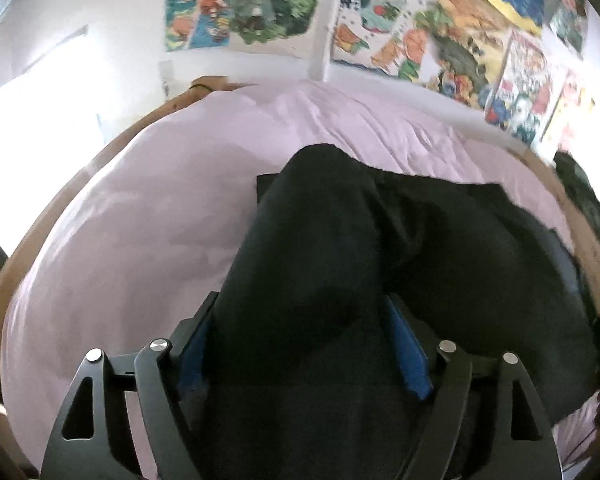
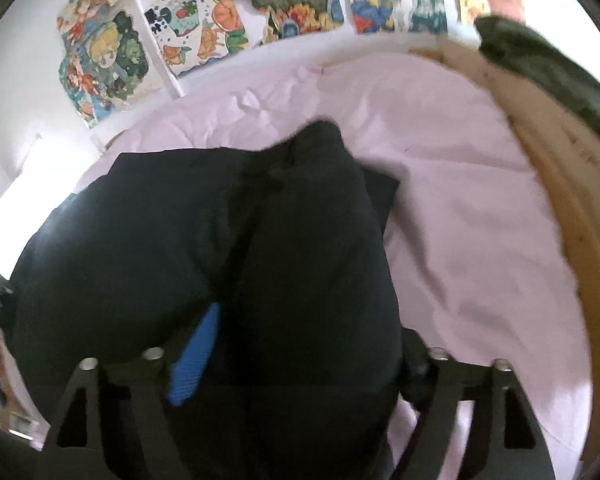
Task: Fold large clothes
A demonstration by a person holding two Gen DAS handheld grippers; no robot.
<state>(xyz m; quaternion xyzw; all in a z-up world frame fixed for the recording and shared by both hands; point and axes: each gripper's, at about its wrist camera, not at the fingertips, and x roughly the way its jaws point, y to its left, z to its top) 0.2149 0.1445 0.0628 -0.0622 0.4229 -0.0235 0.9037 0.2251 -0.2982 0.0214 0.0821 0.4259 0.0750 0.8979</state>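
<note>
We see the black garment (image 1: 380, 240) lying on the pale pink bed (image 1: 140, 220), already doubled into a thick bundle whose long axis runs away from us toward the wall of posters (image 1: 400, 40). Its near end drapes back between both sets of fingers, so the cloth lies straight ahead of each tool and underneath it, not off to a side.

In the left wrist view, the left gripper (image 1: 304, 344) stands wide, its blue pads flanking a hump of the fabric; we judge them spread, not pinching. In the right wrist view, the right gripper (image 2: 300, 356) is likewise wide, one blue pad showing at the left of the cloth, the other hidden behind it.

Both hands sit about equally near, one at each near corner of the bundle. Beyond, the wooden bed frame (image 2: 560, 200) curves round, with a dark green cloth (image 2: 540, 52) draped on it.
</note>
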